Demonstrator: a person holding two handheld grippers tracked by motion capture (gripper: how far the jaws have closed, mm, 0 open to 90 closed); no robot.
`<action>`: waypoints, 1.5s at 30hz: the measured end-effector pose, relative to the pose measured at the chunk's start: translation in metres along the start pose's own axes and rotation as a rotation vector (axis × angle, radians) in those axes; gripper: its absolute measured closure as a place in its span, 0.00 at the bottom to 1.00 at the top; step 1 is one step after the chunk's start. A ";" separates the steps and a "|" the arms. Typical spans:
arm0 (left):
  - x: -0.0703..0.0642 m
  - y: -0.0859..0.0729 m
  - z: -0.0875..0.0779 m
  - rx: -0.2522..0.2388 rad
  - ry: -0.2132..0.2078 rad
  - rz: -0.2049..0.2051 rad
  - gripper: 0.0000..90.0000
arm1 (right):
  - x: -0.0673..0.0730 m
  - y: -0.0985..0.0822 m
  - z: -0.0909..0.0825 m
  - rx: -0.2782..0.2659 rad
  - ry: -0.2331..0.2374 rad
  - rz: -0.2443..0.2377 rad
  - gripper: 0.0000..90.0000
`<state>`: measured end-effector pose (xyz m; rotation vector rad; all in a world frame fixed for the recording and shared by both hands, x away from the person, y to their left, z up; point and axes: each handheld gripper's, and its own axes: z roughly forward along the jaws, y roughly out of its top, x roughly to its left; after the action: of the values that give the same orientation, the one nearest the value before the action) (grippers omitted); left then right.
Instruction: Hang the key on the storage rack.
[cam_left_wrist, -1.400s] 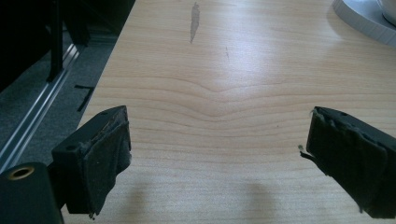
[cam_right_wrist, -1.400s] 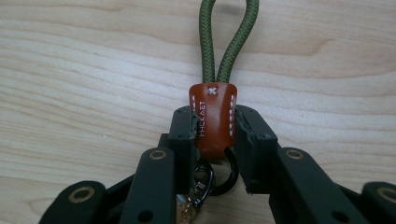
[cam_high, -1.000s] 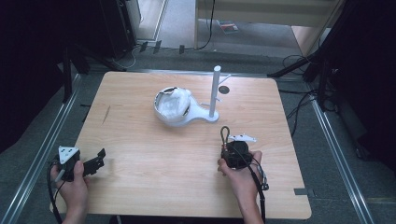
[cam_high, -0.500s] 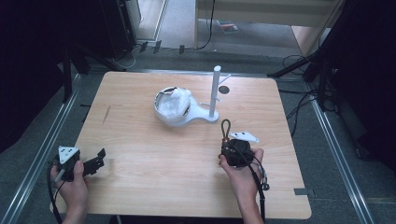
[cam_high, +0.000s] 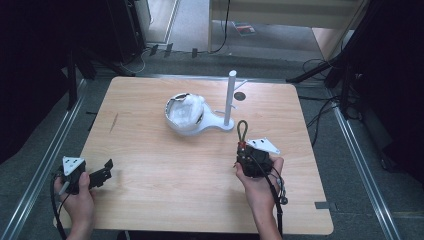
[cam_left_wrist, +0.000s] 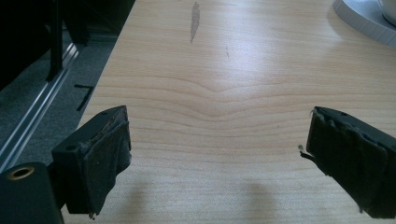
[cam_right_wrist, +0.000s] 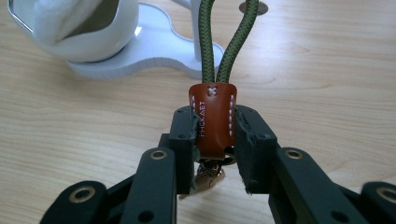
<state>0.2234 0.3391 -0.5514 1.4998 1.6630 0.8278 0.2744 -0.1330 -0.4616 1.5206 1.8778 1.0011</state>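
Two grippers are held over a wooden table (cam_high: 150, 150), which is seen as the largest thing in the high view. A white stand (cam_high: 200, 122) is set near the table's far middle: a flat base, a bowl with crumpled white material inside, and an upright post (cam_high: 231, 95) at its right end. In the right gripper view the base (cam_right_wrist: 154, 51) and the bowl are seen just beyond the jaws.

At the near left edge, the left gripper (cam_high: 102, 172) is held by a hand (cam_high: 80, 202), well apart from the stand. Its jaws are spread wide, and bare wood is seen between the pads (cam_left_wrist: 109, 154) in the left gripper view.

Near the right side, the right gripper (cam_high: 244, 149) is held by the other hand (cam_high: 257, 182), with its jaws pointed toward the post. A strap (cam_high: 243, 132) is clamped between them. In the right gripper view, the strap's brown leather tab (cam_right_wrist: 212, 119) is pressed on both sides by the jaws, a green cord loop (cam_right_wrist: 226, 37) is seen rising from the tab toward the stand, and a small metal clasp (cam_right_wrist: 208, 175) is seen under the tab, between the jaws.
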 end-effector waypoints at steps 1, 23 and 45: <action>0.000 0.000 0.000 0.000 0.000 0.000 0.08 | 0.000 0.001 -0.001 -0.008 0.001 0.001 0.79; 0.000 0.000 0.000 0.000 -0.001 0.001 0.08 | 0.010 0.003 -0.010 -0.231 -0.003 -0.040 0.79; 0.000 0.000 0.000 0.000 -0.004 -0.001 0.08 | 0.013 0.010 0.007 -0.256 0.016 -0.054 0.78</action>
<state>0.2233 0.3394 -0.5514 1.5002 1.6606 0.8238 0.2828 -0.1173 -0.4573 1.3093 1.7158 1.1807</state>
